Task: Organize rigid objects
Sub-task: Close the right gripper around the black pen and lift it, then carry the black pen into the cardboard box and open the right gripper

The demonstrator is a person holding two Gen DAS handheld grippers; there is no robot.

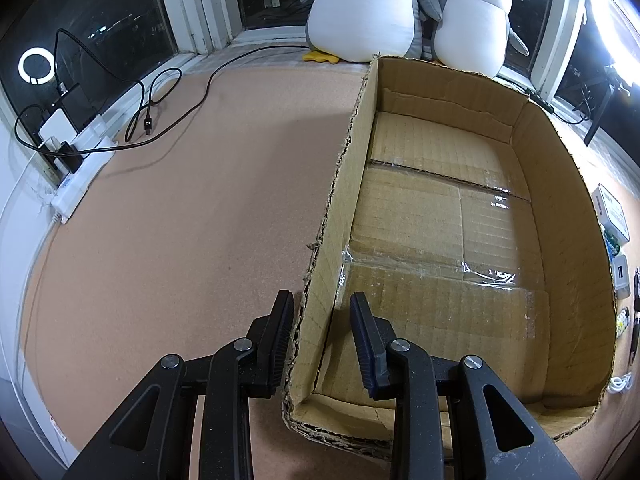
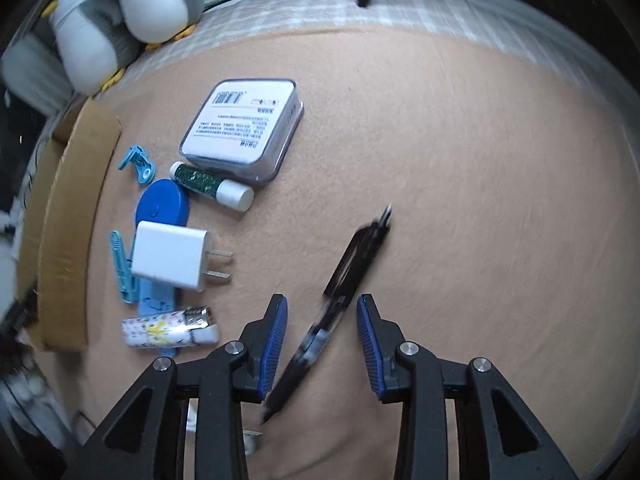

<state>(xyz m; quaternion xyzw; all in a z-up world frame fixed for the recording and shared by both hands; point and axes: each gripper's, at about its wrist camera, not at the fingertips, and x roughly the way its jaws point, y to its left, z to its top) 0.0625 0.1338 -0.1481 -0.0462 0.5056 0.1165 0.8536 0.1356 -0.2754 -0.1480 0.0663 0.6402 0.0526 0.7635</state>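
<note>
One pen (image 2: 340, 300) between right gripper (image 2: 322, 344) fingers

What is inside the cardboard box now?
The cardboard box holds no objects: only its taped bottom flaps show. The near right corner is covered by the left tongs, which straddle its left wall.

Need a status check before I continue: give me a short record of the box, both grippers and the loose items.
box: cardboard box, open-topped, nothing visible inside
left gripper: closed astride the box's left wall, apparently clamping it
right gripper: open, pointing down; black pen lies on the table between its jaws, not gripped
loose items: white charger, blue disc, glue stick, white case, patterned lighter, blue clips, all beside the box
progress: nothing boxed yet
</note>
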